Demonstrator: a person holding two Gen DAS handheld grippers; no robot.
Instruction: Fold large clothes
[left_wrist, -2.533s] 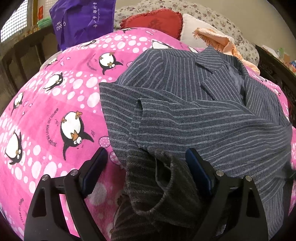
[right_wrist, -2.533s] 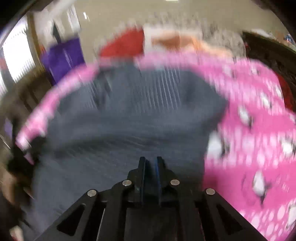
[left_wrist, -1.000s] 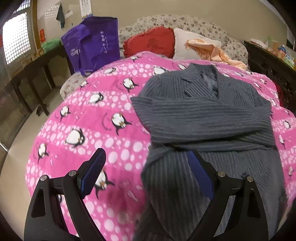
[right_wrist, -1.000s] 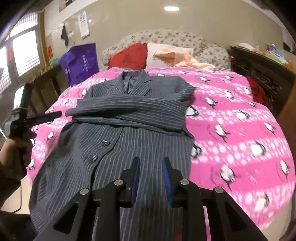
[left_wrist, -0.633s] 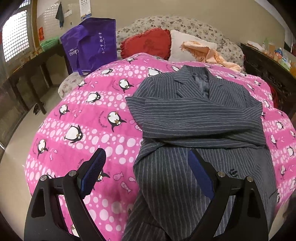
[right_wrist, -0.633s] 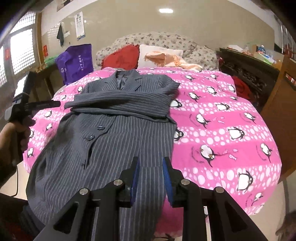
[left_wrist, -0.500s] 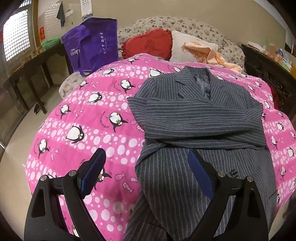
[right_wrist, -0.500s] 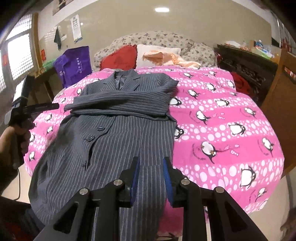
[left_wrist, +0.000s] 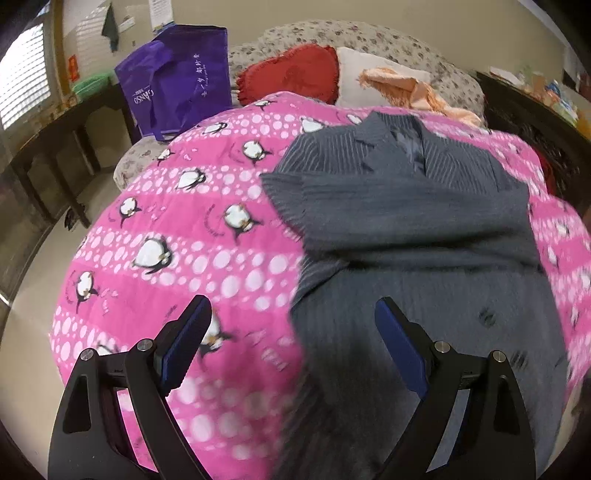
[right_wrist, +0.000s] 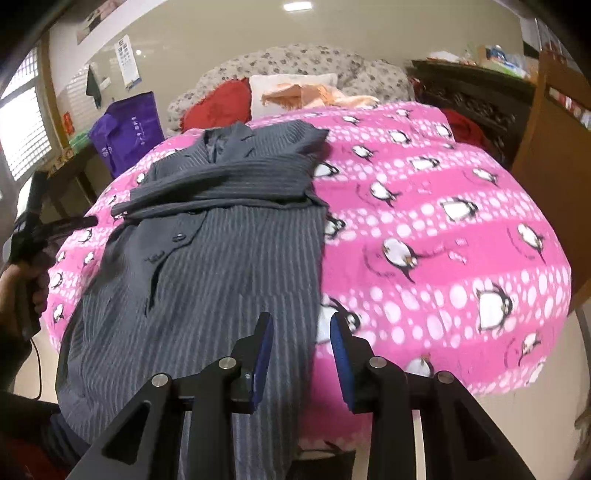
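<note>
Both tools hold nothing: the left tool (left_wrist: 291, 343) gapes wide, the right tool (right_wrist: 301, 350) narrower. They hover over the striped grey coat's (right_wrist: 229, 258) lower hem. It lies sleeves-crossed on the pink penguin blanket (right_wrist: 443, 229).

Grey pinstriped coat (right_wrist: 229, 236) lies face up, collar at far end, both sleeves folded across the chest in a flat band. Buttoned front runs toward the near edge, where the hem hangs over. In the right wrist view its right edge sits just ahead of the jaws; in the left wrist view the coat (left_wrist: 413, 236) lies ahead, its left edge between the jaws.
</note>
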